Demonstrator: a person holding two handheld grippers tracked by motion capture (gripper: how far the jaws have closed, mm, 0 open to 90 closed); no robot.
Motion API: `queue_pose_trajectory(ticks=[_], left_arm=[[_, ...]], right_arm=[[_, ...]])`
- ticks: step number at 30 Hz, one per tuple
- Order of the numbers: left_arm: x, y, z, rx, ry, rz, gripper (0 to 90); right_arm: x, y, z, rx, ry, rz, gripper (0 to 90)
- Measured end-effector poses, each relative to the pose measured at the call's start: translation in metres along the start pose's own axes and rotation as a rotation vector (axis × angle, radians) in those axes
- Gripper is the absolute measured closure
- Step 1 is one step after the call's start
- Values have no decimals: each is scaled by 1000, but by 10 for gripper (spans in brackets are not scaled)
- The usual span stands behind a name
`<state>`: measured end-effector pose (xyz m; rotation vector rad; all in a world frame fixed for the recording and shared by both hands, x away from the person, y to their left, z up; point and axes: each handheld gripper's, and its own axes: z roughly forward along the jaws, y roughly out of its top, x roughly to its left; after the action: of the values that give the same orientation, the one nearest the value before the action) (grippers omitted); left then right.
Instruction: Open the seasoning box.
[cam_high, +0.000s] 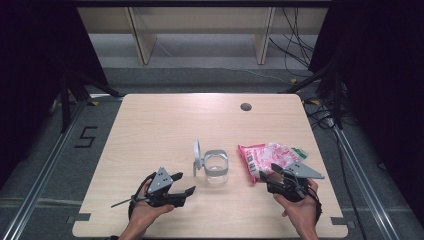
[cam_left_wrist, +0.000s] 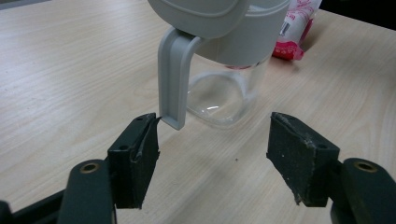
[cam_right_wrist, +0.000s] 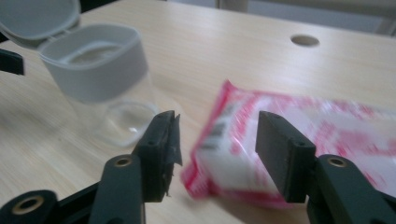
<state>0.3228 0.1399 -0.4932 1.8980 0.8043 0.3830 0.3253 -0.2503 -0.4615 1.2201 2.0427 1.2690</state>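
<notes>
- The lid (cam_high: 197, 151) of the clear jar (cam_high: 216, 167) is already flipped open and stands upright on its hinge at the jar's 9 o'clock side; nothing is seen inside the jar, so filling is judged still to be done.
- The pink-and-white packet (cam_high: 267, 158) lies flat on the table (cam_high: 165, 120) at 3 o'clock of the jar, apart from it, and has not been picked up.
- The right gripper (cam_high: 267, 175) is placed at the packet's near edge, its jaws spread with the packet's corner between them but no pad seen pressing; a grasp is judged next.
- The left gripper (cam_high: 184, 183) is held at 8 o'clock of the jar, jaws spread and empty, just short of the lid's tab.
- The jar is transparent plastic with a matte grey collar; the packet is glossy, crinkled film; the table is pale wood grain; the gripper pads (cam_left_wrist: 299, 154) are rough black rubber.
</notes>
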Motion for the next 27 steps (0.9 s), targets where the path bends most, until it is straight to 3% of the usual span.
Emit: queue_pose_trajectory(ticks=[3,6,9,10,11,13,14,16,18,19,20,22,23,24,25,27], left_arm=[[-1,-2,0,-1,-16,-6,328],[-2,-4,2,-8,-10,-22,325],[-1,-5,2,2,-14,-12,323],[-2,-5,2,0,-13,-14,323],[-2,-6,3,-1,-15,-17,322],[-2,-6,4,-2,-20,-25,320],[-1,-6,3,12,-22,-6,319],[-2,-7,4,10,-16,-17,319],[-2,-7,5,12,-26,-15,319],[-3,-7,5,7,-22,-27,319],[-3,-7,5,0,-26,-21,319],[-3,-7,5,7,-28,-15,319],[-3,-7,5,8,-23,-20,319],[-2,-8,6,5,-31,-21,317],[-2,-8,7,2,-31,-26,317],[-2,-8,6,8,-31,-35,316]], right_arm=[[-8,-4,-5,14,-41,2,400],[-14,-10,-8,2,-81,47,377],[-22,-15,-11,37,-97,96,350],[-23,-17,-12,39,-117,135,337],[-25,-19,-13,51,-113,161,333],[-33,-23,-12,31,-123,141,301],[-32,-23,-13,41,-139,184,280],[-37,-24,-12,38,-155,161,269],[-41,-25,-11,45,-159,171,261],[-38,-25,-9,44,-170,224,238],[-43,-26,-8,35,-160,198,225],[-46,-26,-6,33,-174,206,218],[-43,-25,-4,15,-163,277,204],[-49,-26,-2,6,-166,223,198],[-52,-25,0,11,-167,220,196],[-50,-23,4,24,-175,277,188]])
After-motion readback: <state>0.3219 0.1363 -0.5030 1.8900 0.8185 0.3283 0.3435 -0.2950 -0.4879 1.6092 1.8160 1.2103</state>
